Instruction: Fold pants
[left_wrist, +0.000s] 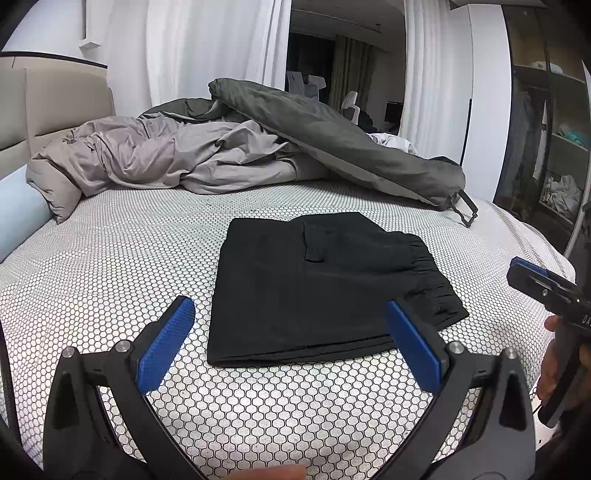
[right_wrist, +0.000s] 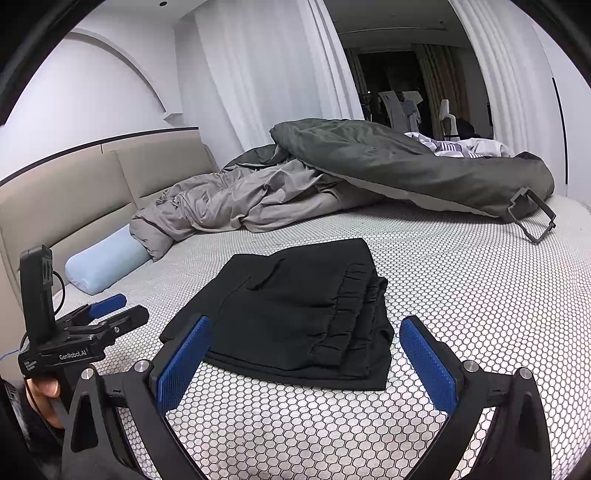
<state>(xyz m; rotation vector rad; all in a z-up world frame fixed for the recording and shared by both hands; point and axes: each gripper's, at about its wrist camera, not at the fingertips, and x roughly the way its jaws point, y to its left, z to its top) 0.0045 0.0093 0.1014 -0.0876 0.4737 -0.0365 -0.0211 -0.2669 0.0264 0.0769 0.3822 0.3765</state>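
Observation:
Black pants (left_wrist: 317, 288) lie folded into a compact rectangle on the bed, a cargo pocket on top and the elastic waistband at the right side. In the right wrist view the same pants (right_wrist: 295, 314) show the gathered waistband stacked nearest the camera. My left gripper (left_wrist: 290, 328) hovers open just in front of the folded stack, nothing between its blue pads (left_wrist: 166, 345). My right gripper (right_wrist: 304, 345) is open too, held just short of the waistband end and holding nothing. Each gripper shows in the other's view: the right gripper (left_wrist: 546, 284) at the right edge, the left gripper (right_wrist: 88, 321) at the left.
The bed (left_wrist: 110, 258) has a white honeycomb-patterned cover. A rumpled grey duvet (left_wrist: 166, 158) and a dark green quilt (left_wrist: 332, 136) are piled at the far side. A light blue bolster (right_wrist: 107, 264) lies by the beige headboard (right_wrist: 74, 192). A wardrobe (left_wrist: 546, 140) stands at the right.

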